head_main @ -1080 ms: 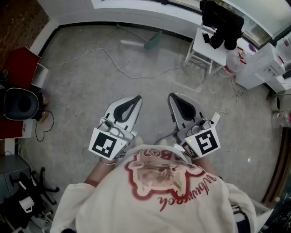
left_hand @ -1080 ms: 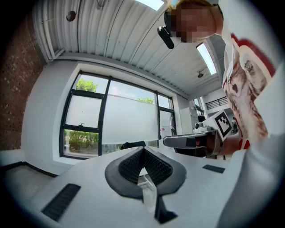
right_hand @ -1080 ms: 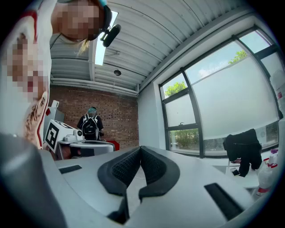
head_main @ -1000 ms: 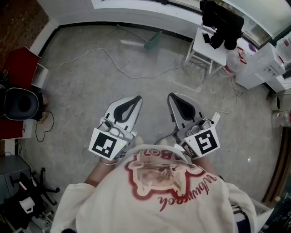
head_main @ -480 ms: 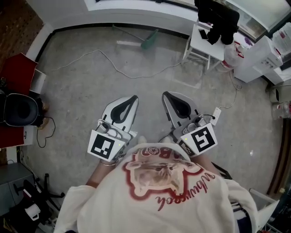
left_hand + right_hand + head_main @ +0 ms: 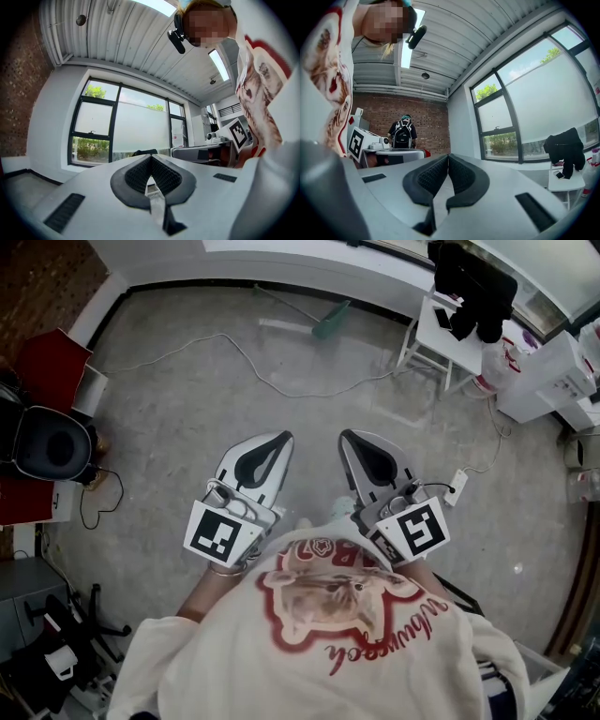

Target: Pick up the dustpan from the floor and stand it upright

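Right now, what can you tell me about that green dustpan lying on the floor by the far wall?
The dustpan shows small and far off in the head view: a teal-green scoop, plastic by its look, with what seems a thin long handle running up-left. It lies flat, not upright, on the grey floor near the white wall base, left of a white table. Whether the pale strip beside it touches it is unclear.

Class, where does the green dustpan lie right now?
In the head view the dustpan lies on the floor, top centre, by the wall, left of the white table.
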